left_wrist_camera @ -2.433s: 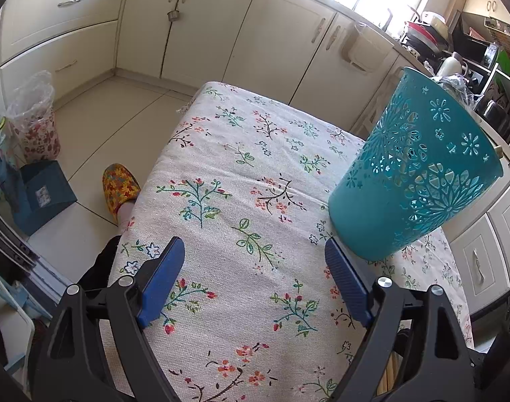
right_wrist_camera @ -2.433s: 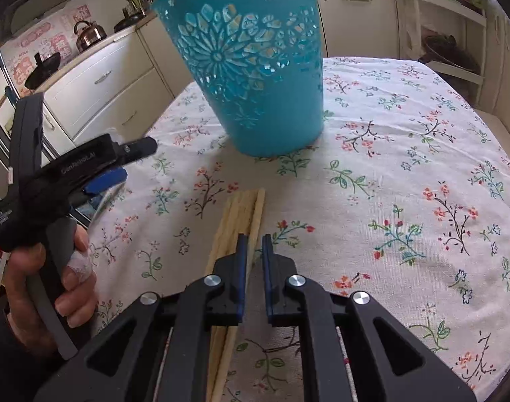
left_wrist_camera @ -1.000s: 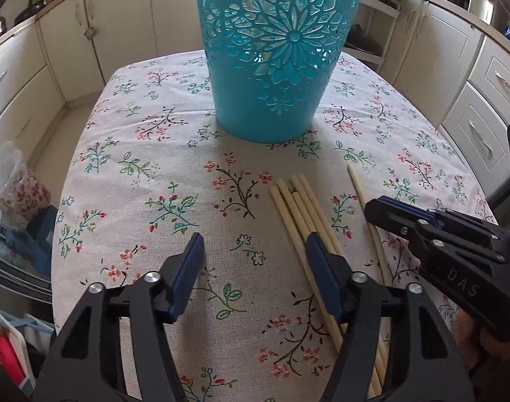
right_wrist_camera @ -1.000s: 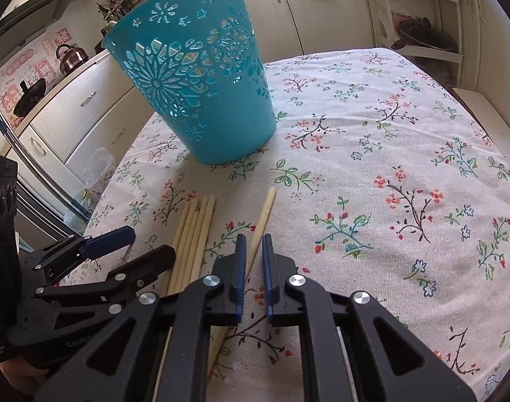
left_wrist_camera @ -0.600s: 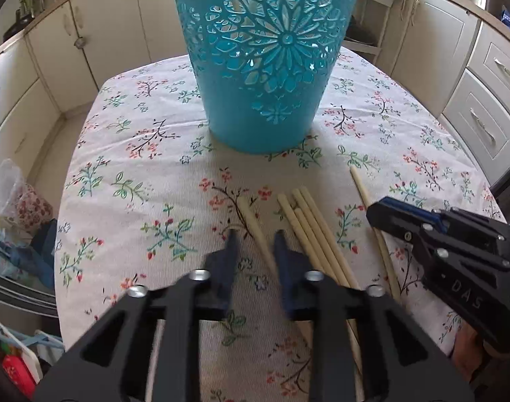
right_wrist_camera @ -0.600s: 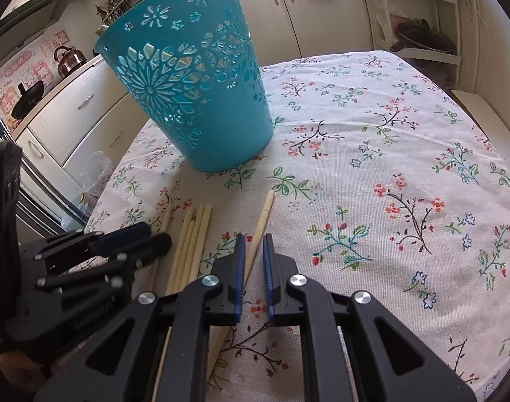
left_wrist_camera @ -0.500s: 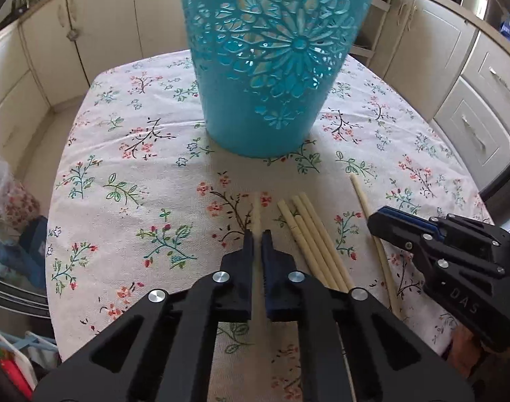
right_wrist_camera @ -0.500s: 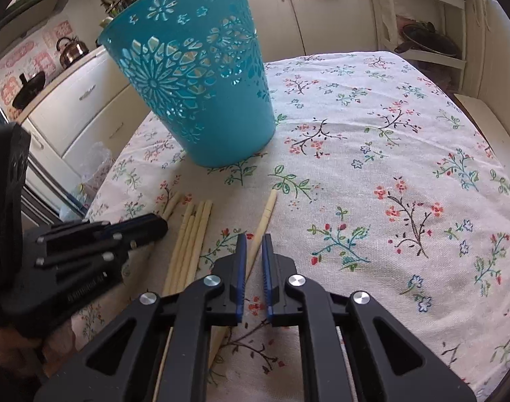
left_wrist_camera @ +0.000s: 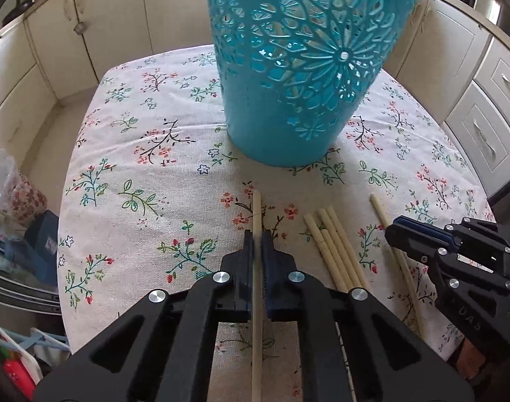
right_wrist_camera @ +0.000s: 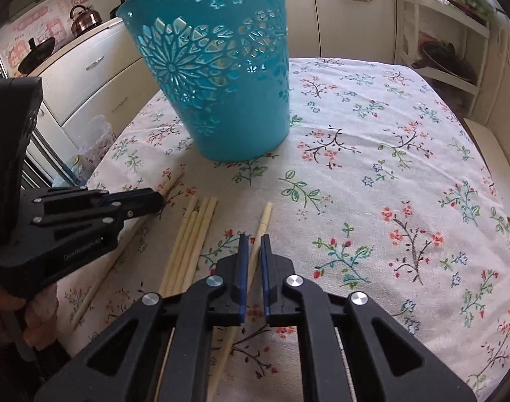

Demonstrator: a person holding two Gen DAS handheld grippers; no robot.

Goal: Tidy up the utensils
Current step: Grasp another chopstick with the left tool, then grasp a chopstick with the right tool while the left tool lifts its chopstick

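My left camera looks forward and down, close over the table (left_wrist_camera: 127, 154), facing the blue basket (left_wrist_camera: 288, 100). My right camera sits just beside it, angled leftward. Both share basket (right_wrist_camera: 228, 100), chopsticks (right_wrist_camera: 191, 241) and tablecloth.

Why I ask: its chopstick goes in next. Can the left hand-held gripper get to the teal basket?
Probably yes: the left hand-held gripper, shut on a chopstick, faces the basket across bare tablecloth, though it must lift.

cream cabinets (left_wrist_camera: 114, 16); floral tablecloth (right_wrist_camera: 405, 174); kettle (right_wrist_camera: 84, 16); daylight
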